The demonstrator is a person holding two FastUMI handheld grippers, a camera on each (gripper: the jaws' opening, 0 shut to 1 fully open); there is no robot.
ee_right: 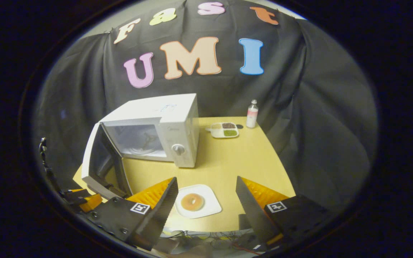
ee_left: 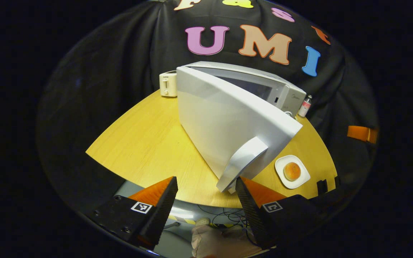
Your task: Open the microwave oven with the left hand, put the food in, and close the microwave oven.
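- My left gripper (ee_left: 206, 200) is spread wide, its one finger touching the handle (ee_left: 242, 161) of the swung-open microwave door (ee_left: 224, 125).
- My right gripper (ee_right: 206, 200) is spread above the plated food (ee_right: 192, 202) on the desk (ee_right: 242, 161).

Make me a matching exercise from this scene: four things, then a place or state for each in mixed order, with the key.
Things:
1. microwave door
2. food plate
3. bottle
4. toaster

Places or states:
A. beside the compartment tray at the table's back edge
B. swung open
C. at the table's near edge, before the right gripper
D. left of the microwave

Pairs: 1-B, 2-C, 3-A, 4-D
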